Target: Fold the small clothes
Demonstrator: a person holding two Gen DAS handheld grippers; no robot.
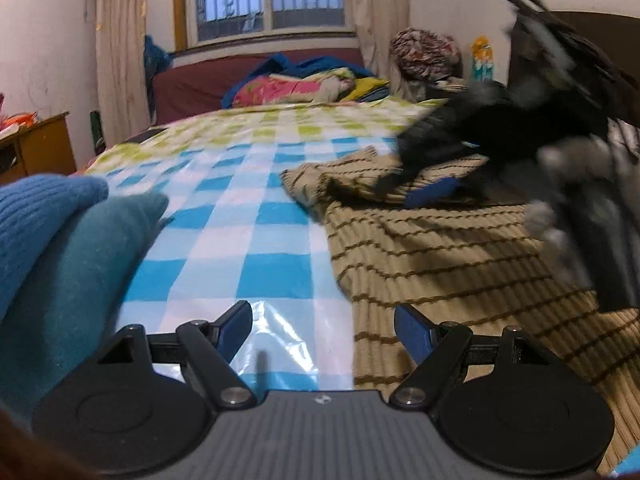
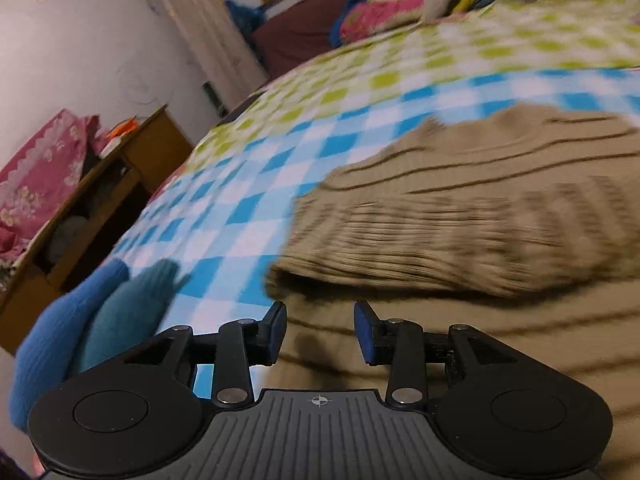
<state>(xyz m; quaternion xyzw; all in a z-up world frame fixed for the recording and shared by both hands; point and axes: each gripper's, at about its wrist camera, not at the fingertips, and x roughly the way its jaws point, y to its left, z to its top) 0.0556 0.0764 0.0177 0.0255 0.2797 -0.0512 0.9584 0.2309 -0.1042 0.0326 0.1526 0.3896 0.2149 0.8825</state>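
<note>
Under me spreads the bed's glossy checked cover in blue, white and green squares [image 1: 256, 208], and on its right half lies the tan knitted sweater with thin brown stripes [image 1: 440, 256], one part already turned over onto the body as a thick roll [image 2: 440, 248]. I judge I am between folds: that flap is laid, and the next move calls for taking a fresh edge and carrying it across without dragging the pile. My left gripper [image 1: 323, 334] hangs with jaws spread wide over the sweater's edge, holding nothing. My right gripper [image 2: 320, 330] stands part open above the knit, empty too. Only the left view shows the right gripper from outside, blurred, over the folded part; only the right view shows the wooden bedside cabinet [image 2: 104, 200] clearly.
</note>
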